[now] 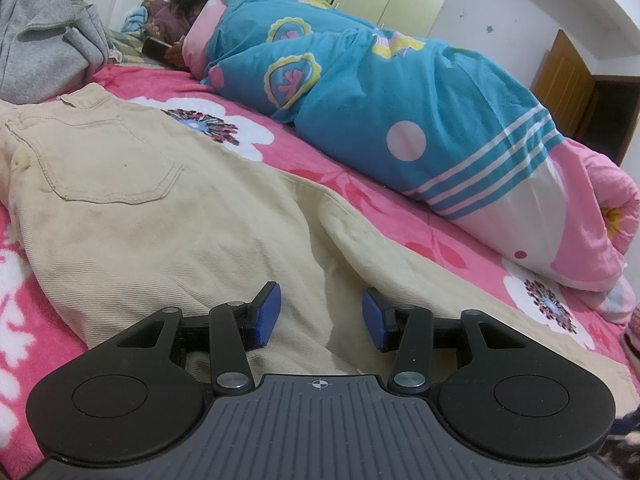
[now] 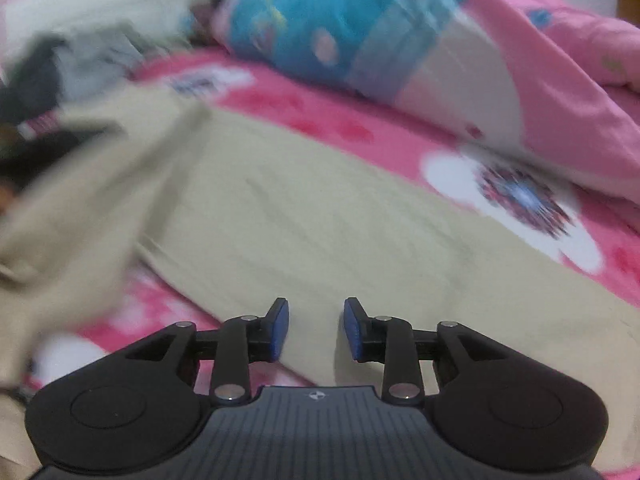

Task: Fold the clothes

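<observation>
- The left gripper (image 1: 321, 318) hangs low over the bed, its blue pads (image 1: 269, 314) partly apart with nothing pinched between them.
- Right under and ahead of it lie the beige trousers (image 1: 160, 200), spread flat, back pocket (image 1: 100, 160) up and off to its left.
- Beyond the trousers, ahead and to the right, a person lies under a blue quilt (image 1: 380, 100); a grey garment (image 1: 44, 40) is heaped far left.
- The right gripper (image 2: 316, 328) also stands part open and empty, above a trouser leg (image 2: 320, 220) on the pink flowered blanket (image 2: 500, 184).
- To its left, a raised fold of the beige cloth (image 2: 80, 200) is blurred.
</observation>
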{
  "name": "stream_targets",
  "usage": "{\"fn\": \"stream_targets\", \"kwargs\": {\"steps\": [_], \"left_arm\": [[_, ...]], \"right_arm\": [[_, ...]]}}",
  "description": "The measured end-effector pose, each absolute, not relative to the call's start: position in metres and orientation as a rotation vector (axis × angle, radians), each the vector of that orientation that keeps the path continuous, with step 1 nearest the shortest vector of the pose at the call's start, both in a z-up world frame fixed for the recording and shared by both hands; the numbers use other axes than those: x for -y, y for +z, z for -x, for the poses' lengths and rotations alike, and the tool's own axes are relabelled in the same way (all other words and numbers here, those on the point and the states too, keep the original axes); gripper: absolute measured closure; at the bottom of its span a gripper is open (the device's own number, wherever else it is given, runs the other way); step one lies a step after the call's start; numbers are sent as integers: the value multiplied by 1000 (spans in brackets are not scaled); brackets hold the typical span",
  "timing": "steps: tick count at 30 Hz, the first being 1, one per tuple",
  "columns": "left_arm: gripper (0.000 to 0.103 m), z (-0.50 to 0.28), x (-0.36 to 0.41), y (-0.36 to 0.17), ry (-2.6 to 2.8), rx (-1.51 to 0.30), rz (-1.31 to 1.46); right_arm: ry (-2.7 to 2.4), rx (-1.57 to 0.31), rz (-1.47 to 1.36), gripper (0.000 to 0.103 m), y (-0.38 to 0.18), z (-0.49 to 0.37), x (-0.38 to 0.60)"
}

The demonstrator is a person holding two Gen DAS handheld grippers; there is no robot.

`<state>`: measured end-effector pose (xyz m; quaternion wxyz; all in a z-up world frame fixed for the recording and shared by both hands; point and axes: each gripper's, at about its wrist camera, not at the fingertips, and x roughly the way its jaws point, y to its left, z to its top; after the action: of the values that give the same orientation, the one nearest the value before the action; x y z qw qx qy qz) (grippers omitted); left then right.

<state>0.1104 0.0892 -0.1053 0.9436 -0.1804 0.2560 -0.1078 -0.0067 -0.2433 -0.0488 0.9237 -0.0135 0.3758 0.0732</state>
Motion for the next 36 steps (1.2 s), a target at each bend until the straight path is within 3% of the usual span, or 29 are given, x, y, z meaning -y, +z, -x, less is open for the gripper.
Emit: {"fn": "stream_targets", "kwargs": {"steps": [7,11,15,18,23,25,27,32,34,36], "left_arm": [[58,-110,-91,-106,-227,-521,380],[58,-110,-91,-106,-225,-521,377],[58,-110,-91,-107,-222,-521,372],[58,-109,-90,-107,-220,-521,368],[57,-109,-89,-107,-216,-524,360],[57,-109,-90,-107,-217,-524,361],[57,-109,-90,-107,-218,-525,361],[57,-110,-88,-105,-215,-526,357],[57,-110,-88,-105,-216,-526,358],[57,-110,-88,-105,-217,-525,360]], "right_arm": [[-59,-790,-206,65,-29,44,317],[-29,-707,-180,65,-19,8,316],[-9,-720,-152,68,-53,-40,312],[-38,-690,-177,77,-68,-39,334],[-378,-657,-310,78,-69,21,433],[-493,-647,-366,89,-68,49,466],[-608,-655,-346,81,-61,67,471],[-437,-606,-365,77,-34,86,415],[-232,-600,-335,59,-21,83,366],[2,-625,-305,50,-13,75,316]]}}
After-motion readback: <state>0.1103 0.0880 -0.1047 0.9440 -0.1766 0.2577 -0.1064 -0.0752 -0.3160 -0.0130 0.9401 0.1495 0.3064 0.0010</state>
